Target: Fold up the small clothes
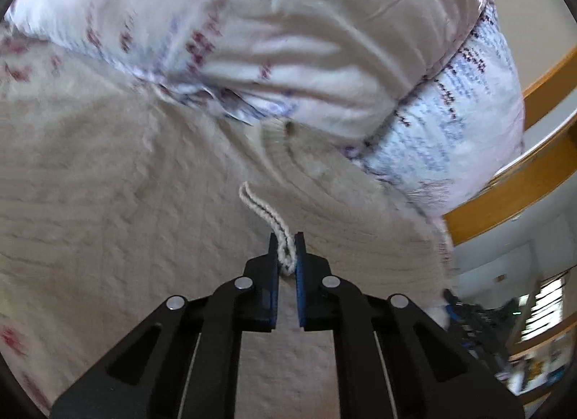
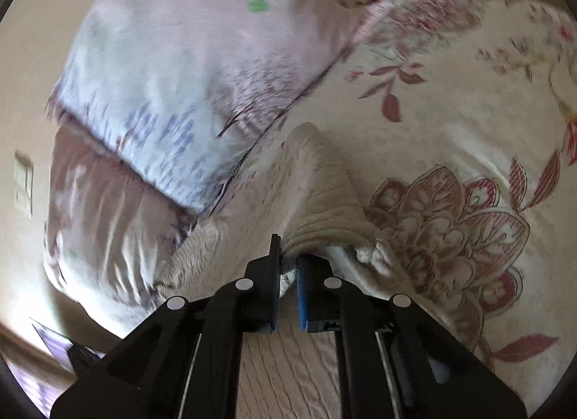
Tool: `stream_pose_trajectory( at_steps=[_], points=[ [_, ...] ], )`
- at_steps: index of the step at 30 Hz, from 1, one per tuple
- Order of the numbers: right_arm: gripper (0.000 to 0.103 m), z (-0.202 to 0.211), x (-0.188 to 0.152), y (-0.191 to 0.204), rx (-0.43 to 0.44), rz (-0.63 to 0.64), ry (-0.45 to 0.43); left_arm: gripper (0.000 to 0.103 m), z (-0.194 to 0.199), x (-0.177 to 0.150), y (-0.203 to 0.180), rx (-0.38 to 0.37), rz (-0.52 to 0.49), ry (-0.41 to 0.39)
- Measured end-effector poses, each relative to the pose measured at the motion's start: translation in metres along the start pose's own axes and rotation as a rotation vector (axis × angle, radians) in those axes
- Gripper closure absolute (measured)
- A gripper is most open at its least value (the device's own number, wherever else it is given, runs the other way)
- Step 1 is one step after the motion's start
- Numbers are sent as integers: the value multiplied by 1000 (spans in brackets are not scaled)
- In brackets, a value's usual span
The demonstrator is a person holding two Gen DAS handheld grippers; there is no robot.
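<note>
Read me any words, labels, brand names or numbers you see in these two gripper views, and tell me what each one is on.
None can be read.
Beige knit garment, held by both the left hand-held gripper and the right hand-held gripper: no tag or print shows.
Pillow: blurred purple and red marks, pattern rather than legible text.
Floral bedspread: flowers only.
Wall plate: no lettering visible.
Items at the left view's lower right edge: too blurred.

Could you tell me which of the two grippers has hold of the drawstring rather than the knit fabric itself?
The left gripper: its jaws pinch the white drawstring. The right gripper clamps the beige knit garment's ribbed edge instead.
</note>
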State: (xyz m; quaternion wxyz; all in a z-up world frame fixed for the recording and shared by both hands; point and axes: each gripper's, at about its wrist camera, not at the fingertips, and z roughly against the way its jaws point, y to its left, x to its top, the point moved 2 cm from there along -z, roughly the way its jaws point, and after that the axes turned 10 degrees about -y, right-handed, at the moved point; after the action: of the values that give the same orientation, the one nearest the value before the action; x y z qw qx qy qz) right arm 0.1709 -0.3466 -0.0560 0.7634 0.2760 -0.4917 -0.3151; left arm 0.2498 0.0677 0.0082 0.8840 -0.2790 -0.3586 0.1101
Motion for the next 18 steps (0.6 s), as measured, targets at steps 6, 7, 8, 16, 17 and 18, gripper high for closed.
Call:
stream_pose_trajectory(
  at_steps=[6, 7, 8, 16, 17, 18],
  points=[
    [94, -14, -18, 0, -132, 73, 36, 95, -15, -13, 20, 67, 14, 58],
    [94, -12, -19, 3, -147, 95, 36, 93, -13, -13, 19, 69, 4, 56],
    [91, -9, -20, 5, -154, 106, 36, 92, -8, -14, 19, 64, 4, 54],
    [43, 15, -42, 27, -83, 221, 44, 44, 84, -9, 65, 44, 47, -93],
    [43, 15, -49, 31, -34, 239, 63, 44, 103, -7, 83, 70, 74, -130],
    [43, 14, -53, 35, -7, 249, 73, 44, 118, -5, 97, 91, 95, -156]
  ],
)
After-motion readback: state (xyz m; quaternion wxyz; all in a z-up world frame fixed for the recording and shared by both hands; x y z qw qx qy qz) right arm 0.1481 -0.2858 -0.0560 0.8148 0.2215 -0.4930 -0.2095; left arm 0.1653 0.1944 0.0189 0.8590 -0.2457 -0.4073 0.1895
